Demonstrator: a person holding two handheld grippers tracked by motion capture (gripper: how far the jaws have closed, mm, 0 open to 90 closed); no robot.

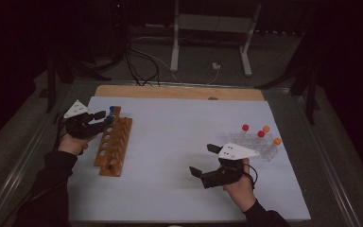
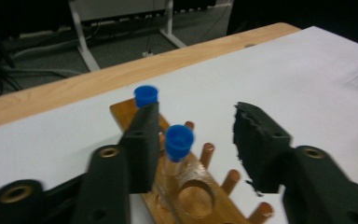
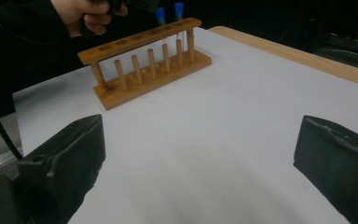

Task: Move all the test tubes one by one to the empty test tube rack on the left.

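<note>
Pale-blue tabletop (image 1: 170,156): two blue-capped tubes (image 2: 179,145) seated in wooden rack (image 1: 114,142) at 10 o'clock, left gripper (image 2: 193,140) released; four tubes in clear rack (image 1: 257,142) at 3 o'clock remain; right gripper (image 1: 204,160) empty, agape.

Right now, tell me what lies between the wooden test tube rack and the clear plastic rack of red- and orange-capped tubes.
Bare white tabletop separates wooden rack from clear rack, in the high view.

no legible text, label, brand, number or sign is found in any of the three views. the wooden rack (image 1: 114,142) carries no marking that can be read. the blue caps (image 2: 179,142) are plain. the white sheet on the table (image 1: 179,142) shows faint grey marks at one edge in the left gripper view, too blurred to read.
</note>
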